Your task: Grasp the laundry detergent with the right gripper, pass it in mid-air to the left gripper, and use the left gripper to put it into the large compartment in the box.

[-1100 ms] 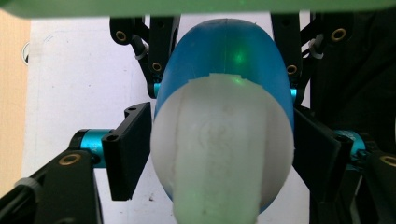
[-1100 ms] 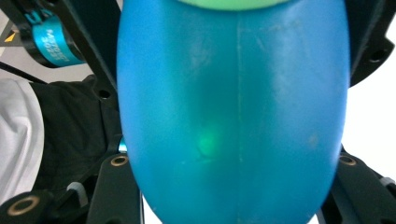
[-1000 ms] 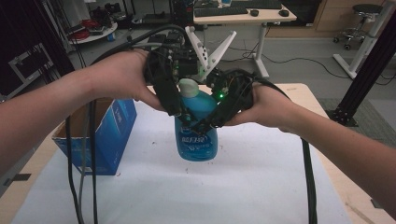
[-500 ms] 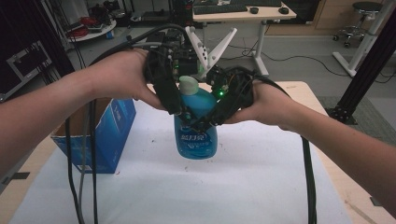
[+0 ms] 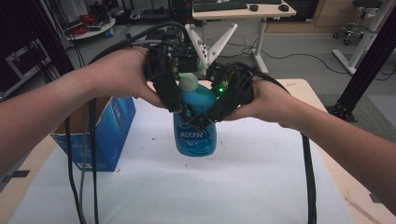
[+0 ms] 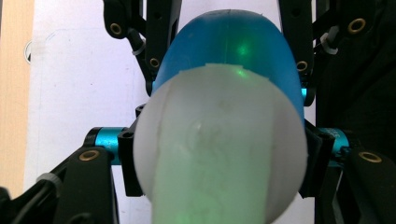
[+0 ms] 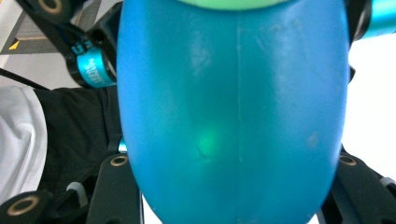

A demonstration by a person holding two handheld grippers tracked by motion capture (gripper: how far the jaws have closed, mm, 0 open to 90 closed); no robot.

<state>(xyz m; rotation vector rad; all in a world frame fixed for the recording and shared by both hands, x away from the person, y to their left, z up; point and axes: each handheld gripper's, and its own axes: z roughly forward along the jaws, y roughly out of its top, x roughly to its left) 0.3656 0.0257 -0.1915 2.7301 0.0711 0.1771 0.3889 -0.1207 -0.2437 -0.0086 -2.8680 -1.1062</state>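
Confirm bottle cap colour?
White, pale green-tinged cap on the blue bottle; clearest in the left gripper view.

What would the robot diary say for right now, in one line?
left claw: just been closing, cap between jaws | right claw: shut on blue bottle | bottle upright above white mat | blue box beside it

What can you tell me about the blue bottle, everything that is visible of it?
The blue bottle looks like translucent plastic filled with blue liquid, with a printed label on its front and a pale, whitish-green cap on top. It stands upright on the white table cover, right of a blue cardboard box. The right gripper is shut on its body. The left gripper sits around the cap, its jaws having just been closing with the cap between them.
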